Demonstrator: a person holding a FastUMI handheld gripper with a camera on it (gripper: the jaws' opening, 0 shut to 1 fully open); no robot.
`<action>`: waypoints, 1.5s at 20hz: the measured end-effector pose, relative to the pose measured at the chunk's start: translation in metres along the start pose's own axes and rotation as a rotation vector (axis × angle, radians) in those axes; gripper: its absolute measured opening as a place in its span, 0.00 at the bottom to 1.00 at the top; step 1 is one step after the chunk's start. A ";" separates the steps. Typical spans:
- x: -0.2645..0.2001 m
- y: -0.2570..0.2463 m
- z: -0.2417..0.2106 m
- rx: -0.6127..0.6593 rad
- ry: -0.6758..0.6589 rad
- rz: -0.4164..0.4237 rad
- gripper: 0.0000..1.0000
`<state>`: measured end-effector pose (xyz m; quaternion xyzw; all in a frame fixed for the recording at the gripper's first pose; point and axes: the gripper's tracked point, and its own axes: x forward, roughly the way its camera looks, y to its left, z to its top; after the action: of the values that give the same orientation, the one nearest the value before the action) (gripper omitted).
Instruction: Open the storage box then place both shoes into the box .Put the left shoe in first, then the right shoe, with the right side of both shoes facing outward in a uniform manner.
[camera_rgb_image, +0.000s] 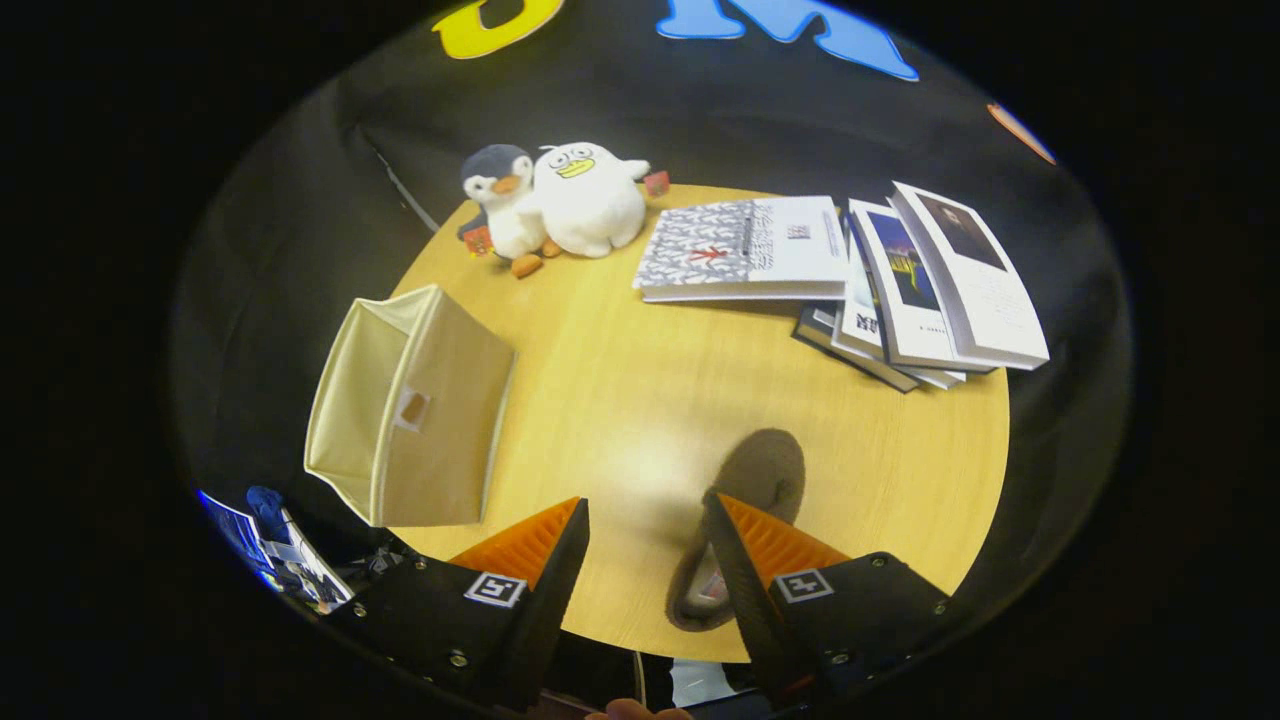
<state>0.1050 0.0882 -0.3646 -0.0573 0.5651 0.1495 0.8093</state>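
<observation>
A brown slipper-like shoe (765, 470) lies on the round wooden table (620, 400), its toe pointing away. Its near end runs down beside and behind my right finger. My gripper (645, 500) hangs open above the table's near side, nothing between its fingers, and the shoe sits just right of the gap. A beige fabric storage box (440, 420) stands beyond my left finger at the table's left edge. Its top is open and its inside is mostly hidden from here. A small label holder is on its facing wall.
Two plush toys, a grey penguin (500, 200) and a white duck (588, 198), sit at the table's far edge. A patterned book (745, 248) and a fanned stack of books (930, 285) lie far right. Bare wood stretches ahead of the fingers.
</observation>
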 end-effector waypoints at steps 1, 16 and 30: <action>0.006 -0.013 -0.008 0.016 0.015 -0.019 0.75; 0.089 -0.101 -0.095 0.132 0.221 -0.114 0.75; 0.048 -0.047 -0.072 0.174 0.176 0.046 0.06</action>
<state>0.0703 0.0331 -0.4385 0.0135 0.6459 0.1128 0.7549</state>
